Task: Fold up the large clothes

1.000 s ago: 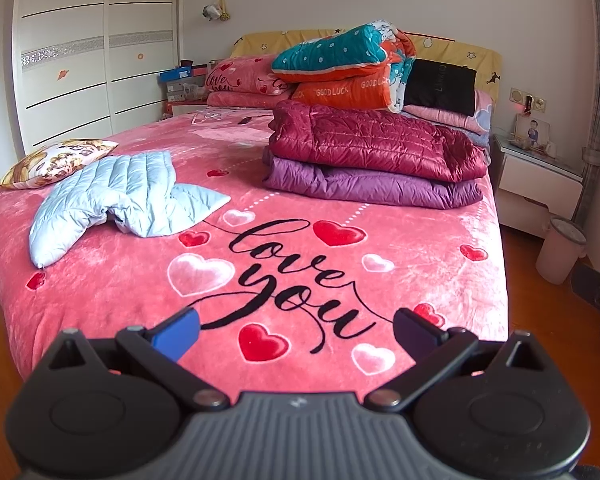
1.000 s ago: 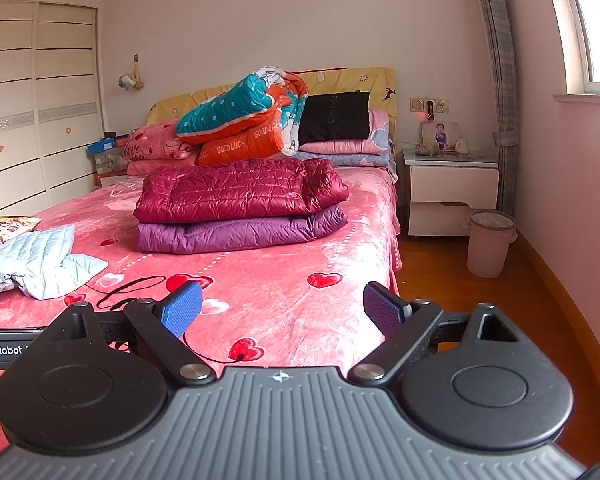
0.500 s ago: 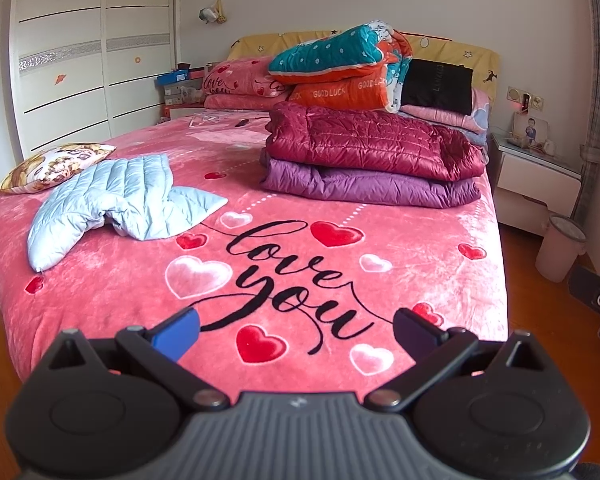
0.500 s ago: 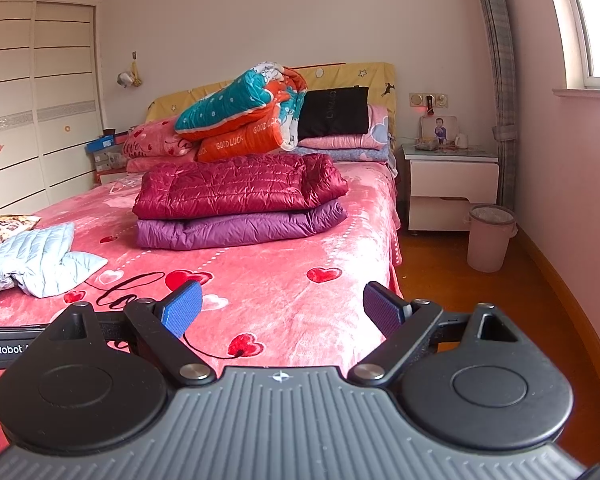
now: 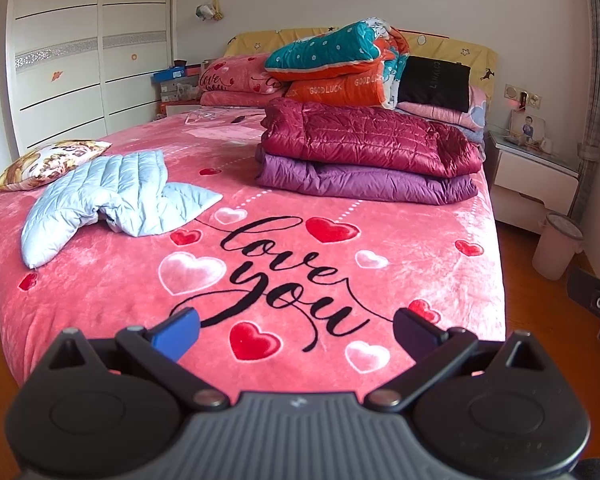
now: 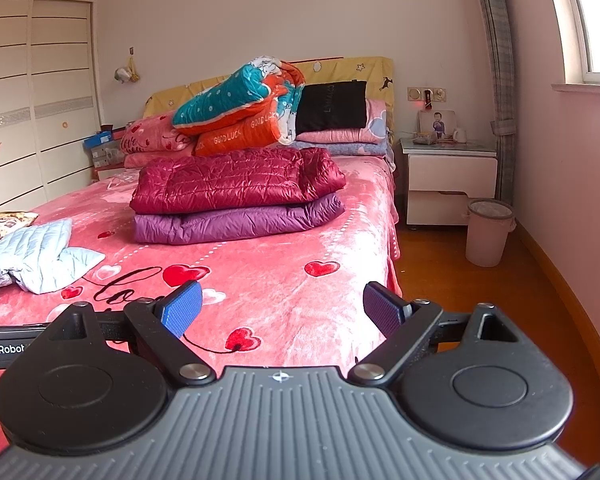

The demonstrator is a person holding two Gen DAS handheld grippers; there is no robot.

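From the left wrist view, the left gripper hangs over the foot of the bed with its fingers spread wide and nothing between them. That fits an approach, judging by the task, since no garment is within reach. The unfolded light blue quilted jacket lies crumpled at about ten o'clock from the fingertips, well apart from them. The folded maroon jacket sits on the folded purple jacket at about one o'clock, stacked as finished work probably would be.

From the right wrist view, the right gripper is also spread and empty, near the bed's foot edge. The light blue quilted jacket lies at about ten o'clock, well apart from the fingers. The maroon jacket and purple jacket lie at about eleven o'clock.
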